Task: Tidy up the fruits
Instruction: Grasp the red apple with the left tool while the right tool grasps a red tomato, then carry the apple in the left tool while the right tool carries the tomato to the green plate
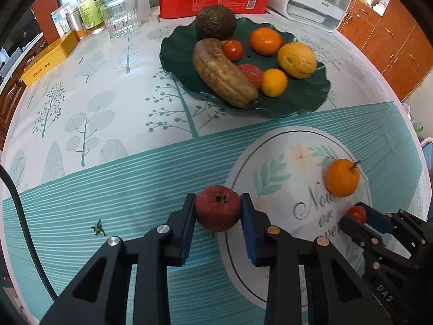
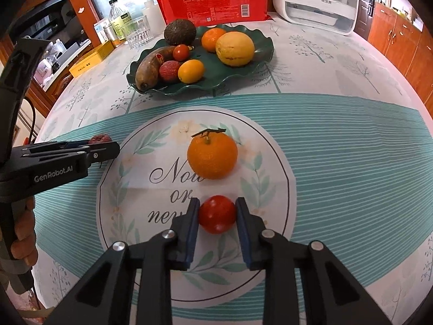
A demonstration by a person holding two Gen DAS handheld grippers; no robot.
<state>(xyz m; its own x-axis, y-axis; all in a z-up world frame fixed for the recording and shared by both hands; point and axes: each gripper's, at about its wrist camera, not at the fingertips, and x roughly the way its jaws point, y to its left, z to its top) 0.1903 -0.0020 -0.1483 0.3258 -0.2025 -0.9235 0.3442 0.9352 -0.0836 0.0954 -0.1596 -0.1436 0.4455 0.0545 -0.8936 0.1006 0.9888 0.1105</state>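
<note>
I am holding two fruits at once: my left gripper (image 1: 218, 208) is clamping its pads on a dark red wrinkled fruit (image 1: 218, 208), and my right gripper (image 2: 217, 214) is squeezing a small tomato (image 2: 217, 214), both low over the placemat (image 2: 351, 162). The green plate (image 2: 259, 54) with the other fruits is standing farther back, and a tangerine (image 2: 212, 155) is lying just ahead of the tomato. I am fearing the round tomato may slip out, or burst if I am pressing too hard.
</note>
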